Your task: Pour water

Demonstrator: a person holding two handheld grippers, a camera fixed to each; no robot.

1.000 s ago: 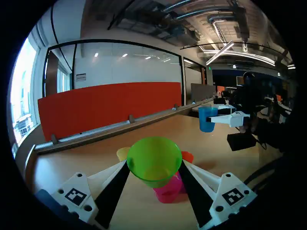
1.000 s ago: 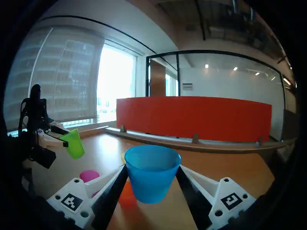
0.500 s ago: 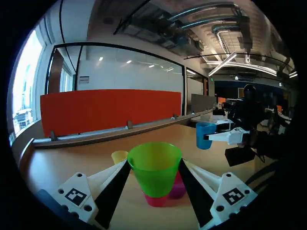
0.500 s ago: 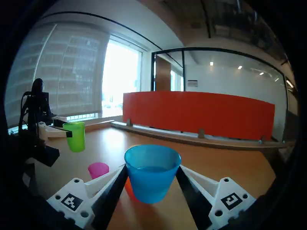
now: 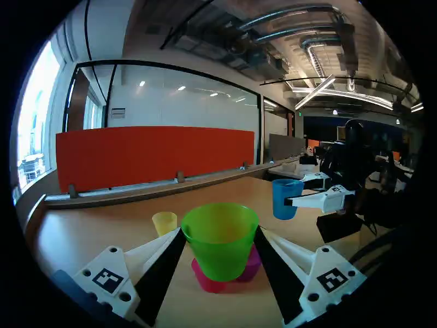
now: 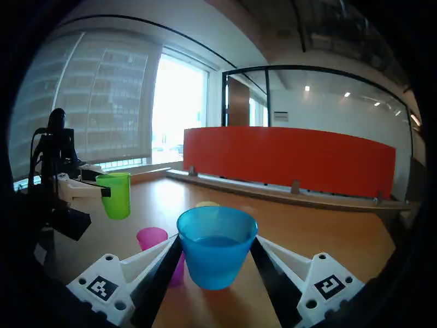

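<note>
Two cups upright: my left fingers (image 5: 164,262) clamp the green cup (image 5: 220,240), right fingers (image 6: 159,273) clamp the blue cup (image 6: 217,254) holding water, above the surface (image 5: 82,235).

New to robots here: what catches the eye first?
Two bright cups: a green cup gripped in the left gripper and a blue cup holding water in the right gripper. Behind, a long red partition edges the wooden table, where a pink cup and yellow cup stand.

No readable text, wall sign (image 5: 118,113) too small to read
</note>
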